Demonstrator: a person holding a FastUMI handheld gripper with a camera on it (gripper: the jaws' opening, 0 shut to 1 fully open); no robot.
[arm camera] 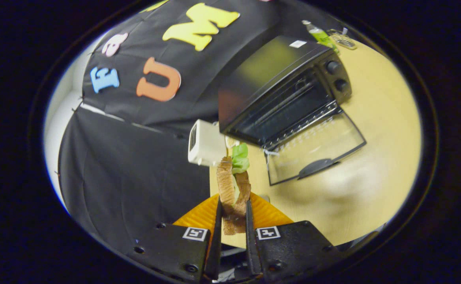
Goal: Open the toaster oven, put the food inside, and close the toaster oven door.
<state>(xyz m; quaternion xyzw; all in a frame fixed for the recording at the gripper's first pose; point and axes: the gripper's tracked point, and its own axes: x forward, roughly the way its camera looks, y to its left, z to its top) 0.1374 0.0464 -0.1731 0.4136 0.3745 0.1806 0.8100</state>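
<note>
While the toaster oven [289, 90] stands with its glass door [313, 152] dropped flat onto the wooden table [380, 130], the load is in the air and short of the cavity.

Item, gripper [232, 221]: fingers drawn close together, both pressing on the lower end of a sandwich [234, 185]. Grip sits low on the food; most of its length stands free above the fingertips.

Item, sandwich: two brown bread slices with green lettuce at the top, held between the fingers, above a ridged orange mat [266, 213], well short of the oven mouth.

Item, white appliance [205, 142]: just beside the oven's near corner, close behind the sandwich's top end.

Item, green bottle [320, 36]: beyond the oven, clear of the route.

Risks, as judged from where I stand:
- Slices may splay or the lettuce slip out, since only one end is pinched and the filling is loose.
- The tall free end may catch the cavity's upper edge or the wire rack on entry.
- A swing toward the oven may brush the white appliance.
- The lowered door lies across the approach; the gripper's body could knock it.
</note>
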